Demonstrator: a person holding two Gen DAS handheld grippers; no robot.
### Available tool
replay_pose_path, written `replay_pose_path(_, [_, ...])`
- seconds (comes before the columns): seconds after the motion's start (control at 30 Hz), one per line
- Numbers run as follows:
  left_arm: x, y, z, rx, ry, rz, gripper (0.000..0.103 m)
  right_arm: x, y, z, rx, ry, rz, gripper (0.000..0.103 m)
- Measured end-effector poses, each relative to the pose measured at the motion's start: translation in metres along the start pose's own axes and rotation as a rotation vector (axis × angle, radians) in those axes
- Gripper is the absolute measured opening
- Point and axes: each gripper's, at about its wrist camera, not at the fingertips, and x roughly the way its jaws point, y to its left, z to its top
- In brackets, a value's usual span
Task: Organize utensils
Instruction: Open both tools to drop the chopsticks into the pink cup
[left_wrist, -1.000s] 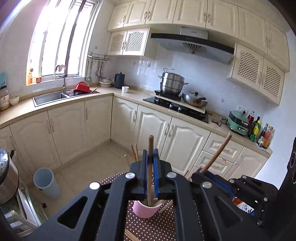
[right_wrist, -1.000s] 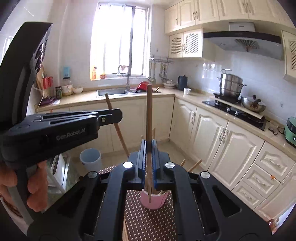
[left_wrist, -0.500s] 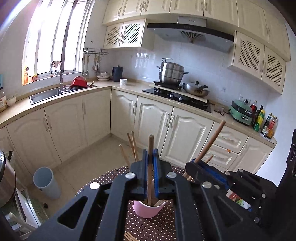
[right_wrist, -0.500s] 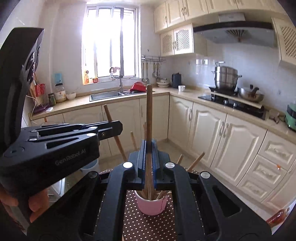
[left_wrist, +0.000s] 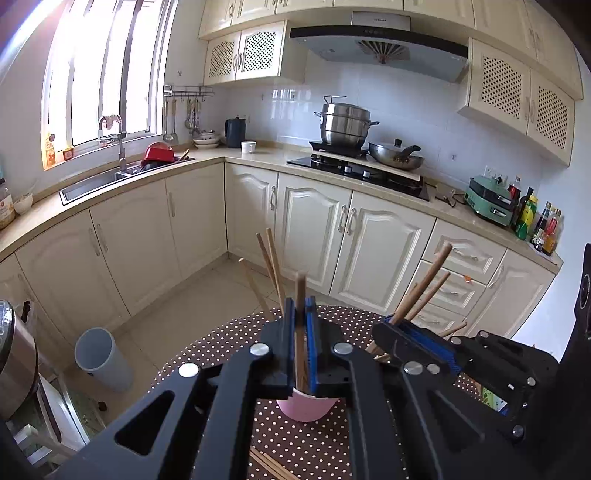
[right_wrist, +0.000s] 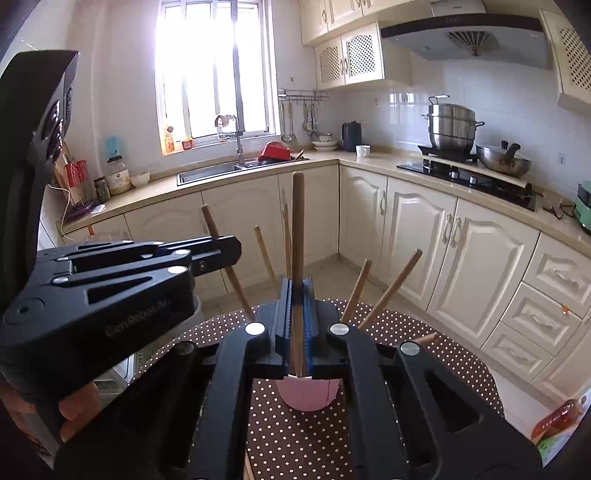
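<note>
1. On the dotted worktop (left_wrist: 221, 343), the pink cup (left_wrist: 306, 406) sits right under both tools.
2. Left tool (left_wrist: 300, 328) pinches one wooden stick (left_wrist: 301, 291); right tool (right_wrist: 297, 314) pinches another stick (right_wrist: 297, 221).
3. Keep each upright, lower inside the rim, then release.

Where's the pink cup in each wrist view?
Left wrist: pink cup sits low centre on the dotted tablecloth, its top hidden behind the left gripper.
Right wrist: pink cup low centre again, just below the right gripper.
Shared landmark: the steel steamer pot on the stove, upper centre-right in the left view, upper right in the right.
</note>
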Motion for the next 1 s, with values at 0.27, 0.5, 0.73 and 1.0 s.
replay_pose_path(0.27, [-0.003, -0.003, -0.009, 0.048, -0.014, 0.029, 0.036, 0.003, -0.001, -0.006, 0.017, 0.011, -0.008, 0.006])
replay_pose_path(0.5, [-0.013, -0.001, -0.012, 0.061, -0.028, 0.054, 0.044, 0.002, 0.0, -0.007, 0.016, 0.012, -0.013, 0.006])
replay_pose_path(0.73, [-0.03, 0.011, -0.019, 0.052, -0.056, 0.087, 0.057, 0.002, 0.001, -0.009, 0.018, 0.018, -0.028, 0.006])
replay_pose_path(1.0, [-0.045, 0.025, -0.034, 0.05, -0.058, 0.125, 0.062, 0.009, 0.004, -0.017, 0.019, 0.053, -0.043, 0.007])
